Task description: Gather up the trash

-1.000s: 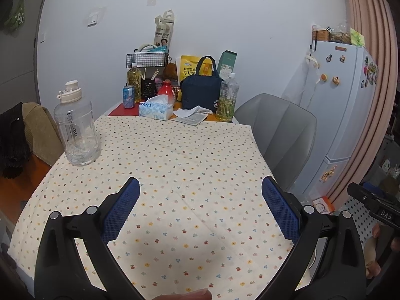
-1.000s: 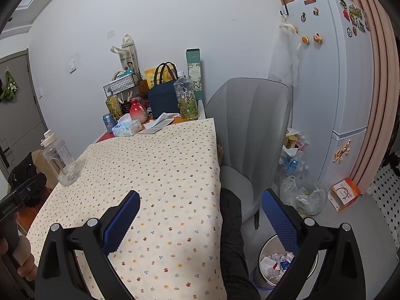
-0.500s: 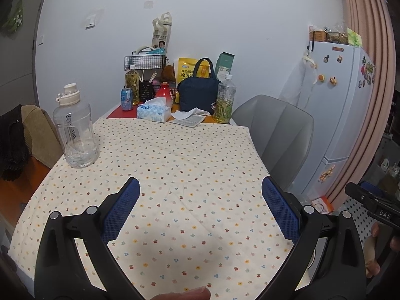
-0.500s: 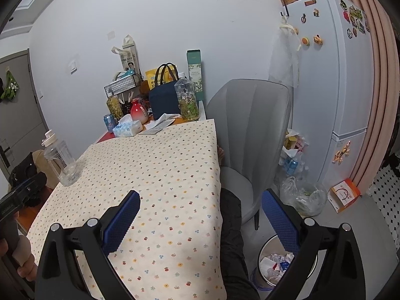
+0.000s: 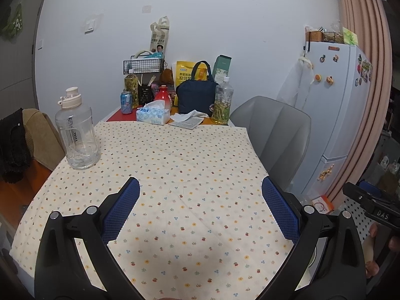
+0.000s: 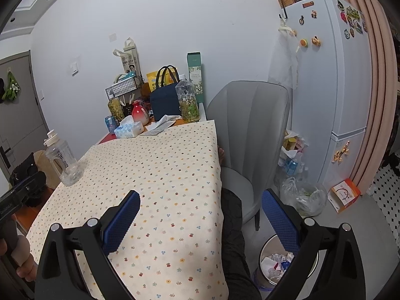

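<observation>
a large clear plastic water jug with a white cap [image 5: 77, 135] is seen standing upright at the far left of the flower-dotted cream tablecloth [image 5: 175, 165]. above the near part of the cloth the left gripper [image 5: 200, 207] is held with its blue-padded jaws spread wide and nothing between them. at the far end of the table a blue drink can [image 5: 126, 102], a blue-and-white tissue box [image 5: 153, 116], a crumpled white tissue on a paper sheet [image 5: 187, 118] and a clear bottle with greenish contents [image 5: 222, 105] are found close together. to the right, the right gripper [image 6: 200, 210] is likewise held wide apart and empty, over the table's right edge. on the floor at the near right, a round bin holding crumpled wrappers [image 6: 275, 262] is seen beside the grey shell chair [image 6: 250, 135].
</observation>
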`<state>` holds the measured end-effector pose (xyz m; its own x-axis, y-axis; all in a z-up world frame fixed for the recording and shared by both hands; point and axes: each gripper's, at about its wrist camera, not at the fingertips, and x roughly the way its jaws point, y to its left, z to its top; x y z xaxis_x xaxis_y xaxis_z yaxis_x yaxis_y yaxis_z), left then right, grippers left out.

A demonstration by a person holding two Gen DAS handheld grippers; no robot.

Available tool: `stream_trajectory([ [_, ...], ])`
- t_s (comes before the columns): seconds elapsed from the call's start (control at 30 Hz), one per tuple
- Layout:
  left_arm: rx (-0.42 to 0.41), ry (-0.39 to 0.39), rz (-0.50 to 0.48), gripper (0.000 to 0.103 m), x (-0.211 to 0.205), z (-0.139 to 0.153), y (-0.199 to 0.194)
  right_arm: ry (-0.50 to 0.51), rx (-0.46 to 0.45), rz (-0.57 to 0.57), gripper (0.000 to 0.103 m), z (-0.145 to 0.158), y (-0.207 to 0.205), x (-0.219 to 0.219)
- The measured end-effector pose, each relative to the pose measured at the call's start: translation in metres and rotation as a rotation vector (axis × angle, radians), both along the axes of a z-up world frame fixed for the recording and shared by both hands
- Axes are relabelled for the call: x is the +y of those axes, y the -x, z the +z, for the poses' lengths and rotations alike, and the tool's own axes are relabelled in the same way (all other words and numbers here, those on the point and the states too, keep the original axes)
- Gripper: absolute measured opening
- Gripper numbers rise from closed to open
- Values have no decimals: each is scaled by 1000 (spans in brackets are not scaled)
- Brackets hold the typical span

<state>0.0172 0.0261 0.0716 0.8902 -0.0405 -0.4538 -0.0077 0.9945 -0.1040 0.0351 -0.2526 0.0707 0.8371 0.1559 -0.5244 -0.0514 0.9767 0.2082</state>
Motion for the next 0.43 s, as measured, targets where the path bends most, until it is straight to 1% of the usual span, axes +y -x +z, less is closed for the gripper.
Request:
stream_trajectory([
  [0.13, -3, -5, -8, 97, -2, -2, 4, 2, 2, -6, 95, -2, 4, 0],
  [0.43, 5, 16, -15, 97, -1, -10, 11, 19, 2, 4, 95, -6, 13, 6],
])
